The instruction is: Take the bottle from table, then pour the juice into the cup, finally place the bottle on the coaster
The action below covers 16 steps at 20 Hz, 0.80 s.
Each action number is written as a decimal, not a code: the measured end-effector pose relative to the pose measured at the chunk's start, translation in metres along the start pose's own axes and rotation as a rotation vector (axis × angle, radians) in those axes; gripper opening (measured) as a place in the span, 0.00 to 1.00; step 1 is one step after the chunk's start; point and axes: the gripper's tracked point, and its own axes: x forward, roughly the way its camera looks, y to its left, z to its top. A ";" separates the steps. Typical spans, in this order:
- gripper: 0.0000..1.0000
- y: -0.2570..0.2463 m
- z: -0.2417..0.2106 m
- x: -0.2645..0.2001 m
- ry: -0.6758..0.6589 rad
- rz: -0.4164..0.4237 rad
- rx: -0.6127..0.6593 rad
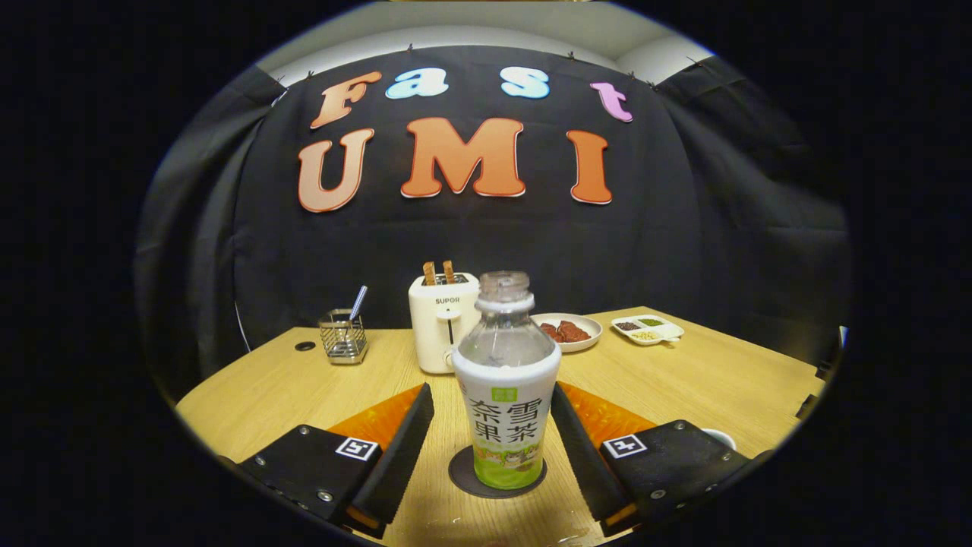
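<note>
A white two-slot toaster (pixel 443 323) with two brown toast slices (pixel 439 272) standing in its slots sits at the middle of the light wooden surface (pixel 266 387). At its nine o'clock stands a wire mesh metal holder (pixel 342 336) with a utensil handle (pixel 358 301) leaning out of it, and a small dark round hole (pixel 304 346) lies farther toward nine. At the toaster's three o'clock rests a round pale plate (pixel 571 332) of reddish food, then a white divided dish (pixel 648 330) of dark, green and pale fillings.

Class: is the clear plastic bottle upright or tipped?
Upright: the clear plastic bottle stands on the dark round coaster, between the open tongs.
</note>
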 end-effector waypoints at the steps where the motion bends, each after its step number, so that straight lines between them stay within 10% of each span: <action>1: 0.92 0.003 0.013 -0.012 -0.021 -0.002 0.002; 16: 0.94 0.091 0.170 -0.196 -0.216 0.201 -0.009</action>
